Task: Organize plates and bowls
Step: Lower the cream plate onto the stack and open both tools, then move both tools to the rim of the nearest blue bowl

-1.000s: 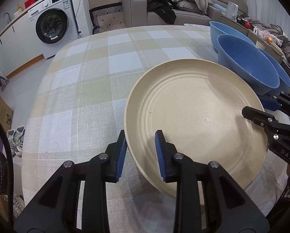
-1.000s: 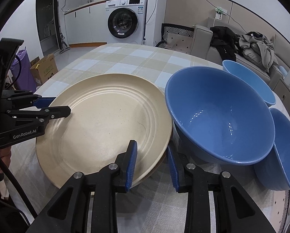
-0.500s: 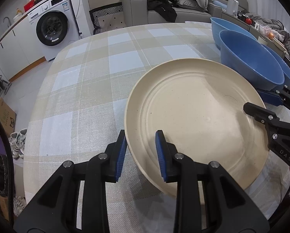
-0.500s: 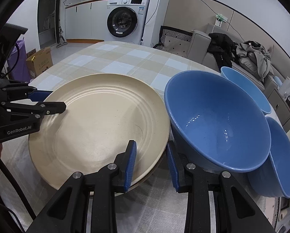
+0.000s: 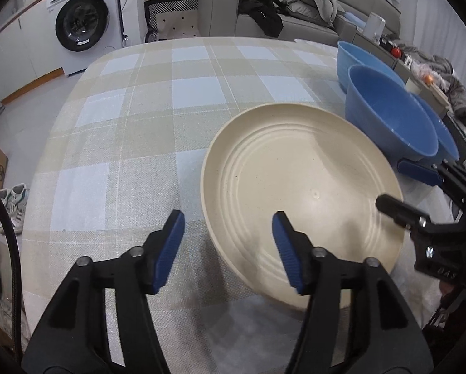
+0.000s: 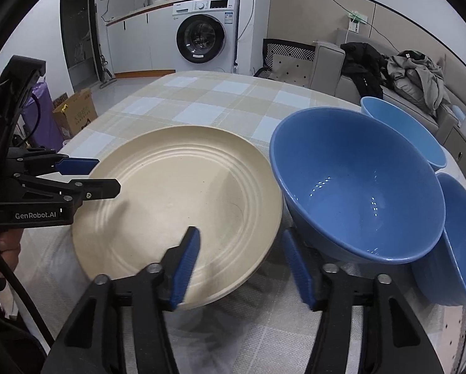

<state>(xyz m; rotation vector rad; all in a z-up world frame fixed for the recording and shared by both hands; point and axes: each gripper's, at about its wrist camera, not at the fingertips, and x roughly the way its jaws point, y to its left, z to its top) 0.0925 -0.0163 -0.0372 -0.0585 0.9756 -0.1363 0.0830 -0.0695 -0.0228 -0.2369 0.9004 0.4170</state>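
Plate: the cream plate (image 5: 301, 193) lies on the checked bench (image 5: 139, 118), just left of the blue bowls (image 6: 357, 184).
Left gripper (image 5: 228, 251): spread wide, straddling the plate's near-left rim, gripping nothing.
Right gripper (image 6: 242, 268): spread wide astride the plate's right rim, gripping nothing.

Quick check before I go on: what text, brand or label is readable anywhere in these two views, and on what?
"GenRobot.AI": white print on the side of the left gripper, right wrist view.
Right gripper: white letters on its body, upside down, not legible.
Washing machine: panel markings and stickers, too small.
Cardboard box: dark print, blurred.
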